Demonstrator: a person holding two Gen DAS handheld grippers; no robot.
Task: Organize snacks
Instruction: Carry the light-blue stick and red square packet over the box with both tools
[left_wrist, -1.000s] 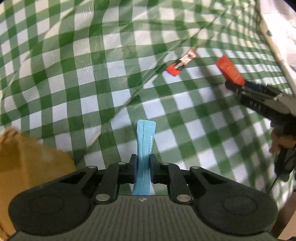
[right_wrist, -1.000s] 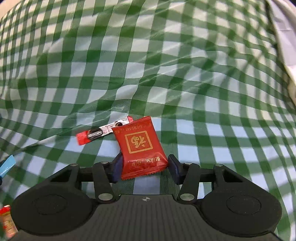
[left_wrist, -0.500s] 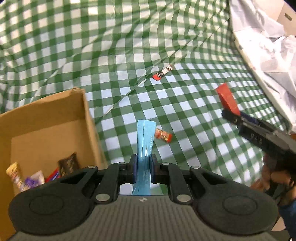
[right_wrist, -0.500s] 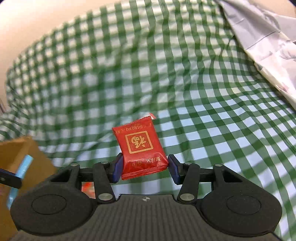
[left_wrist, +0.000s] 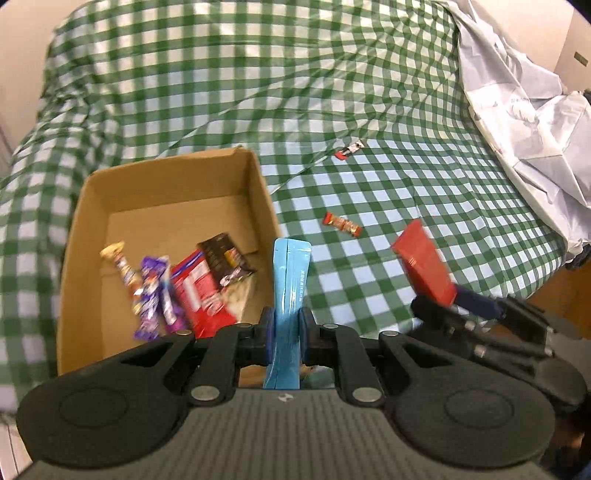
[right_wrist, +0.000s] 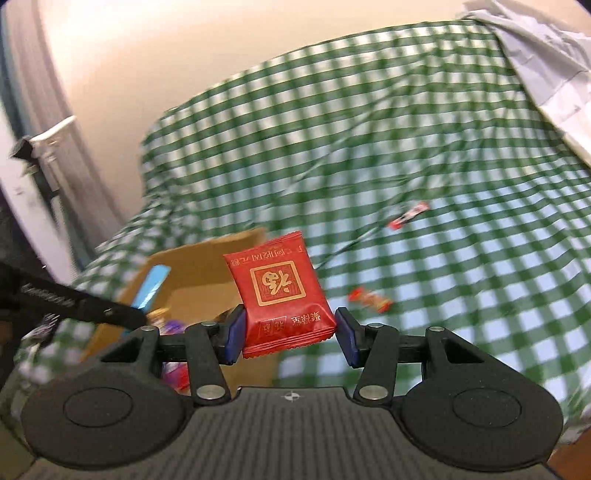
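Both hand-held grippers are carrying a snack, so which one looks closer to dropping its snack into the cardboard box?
Probably the left hand-held gripper: its blue packet hangs at the cardboard box rim, while the right one's red packet is off to the side.

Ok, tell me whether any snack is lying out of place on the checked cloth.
Two are. An orange-red wrapped candy and a small red-and-black packet lie loose on the green checked cloth, outside the cardboard box where the other snacks sit. Nothing looks spilled or torn.

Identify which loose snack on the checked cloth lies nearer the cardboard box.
The orange-red wrapped candy; the red-and-white stick lies farther up the cloth from the box.
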